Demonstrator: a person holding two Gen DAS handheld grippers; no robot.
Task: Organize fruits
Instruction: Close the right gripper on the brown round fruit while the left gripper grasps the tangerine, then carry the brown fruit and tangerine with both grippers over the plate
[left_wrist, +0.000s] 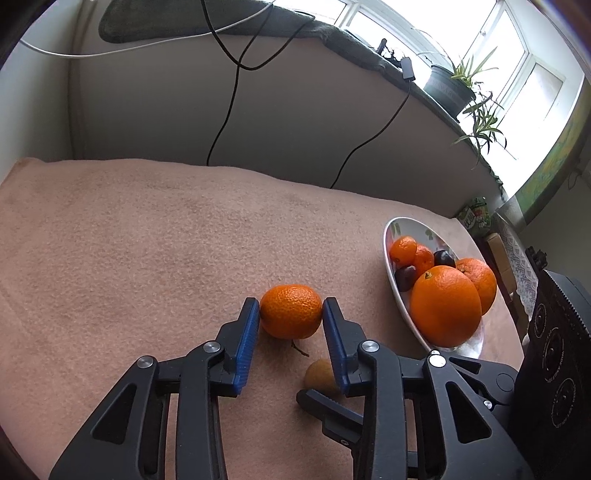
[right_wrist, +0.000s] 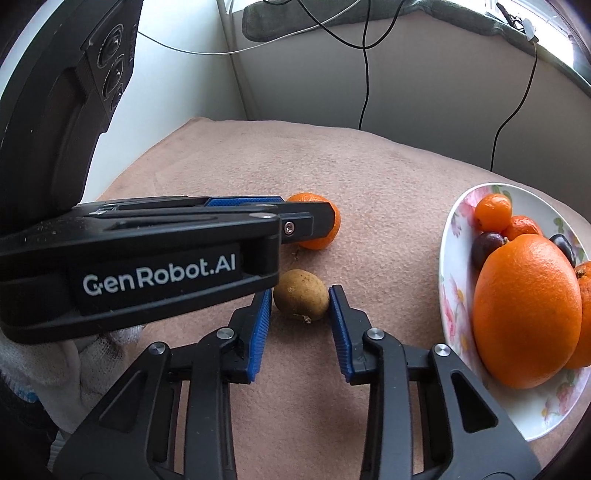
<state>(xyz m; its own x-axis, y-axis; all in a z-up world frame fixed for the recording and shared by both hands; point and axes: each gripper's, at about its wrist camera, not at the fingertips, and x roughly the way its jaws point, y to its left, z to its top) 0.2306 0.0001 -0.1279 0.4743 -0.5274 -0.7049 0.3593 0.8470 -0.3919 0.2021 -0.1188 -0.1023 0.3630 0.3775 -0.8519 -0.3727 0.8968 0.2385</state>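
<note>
The left tongs (left_wrist: 291, 314) straddle a mandarin (left_wrist: 291, 311) on the pink-blanketed table (left_wrist: 147, 240); the blue pads (left_wrist: 248, 343) sit at its two sides, seemingly touching the peel, though a firm grip cannot be confirmed. In the right wrist view the left tongs' black body covers most of that mandarin (right_wrist: 328, 218), leaving only its top and right edge showing. The right tongs (right_wrist: 301, 302) stand apart around a small brown fruit (right_wrist: 301, 300), with pads just beside it and contact hard to judge. From the left wrist view this brown fruit (left_wrist: 319, 373) is half hidden behind the right-hand pad.

At 3 o'clock of the mandarin lies a floral plate (right_wrist: 452, 295), its right side cut off by the frame edge. It holds a large orange (right_wrist: 528, 310) in front, a second orange (left_wrist: 478, 284) partly hidden behind it, two small mandarins (right_wrist: 493, 212) at the far end, and two dark plums (right_wrist: 485, 245) tucked between, one barely visible.
</note>
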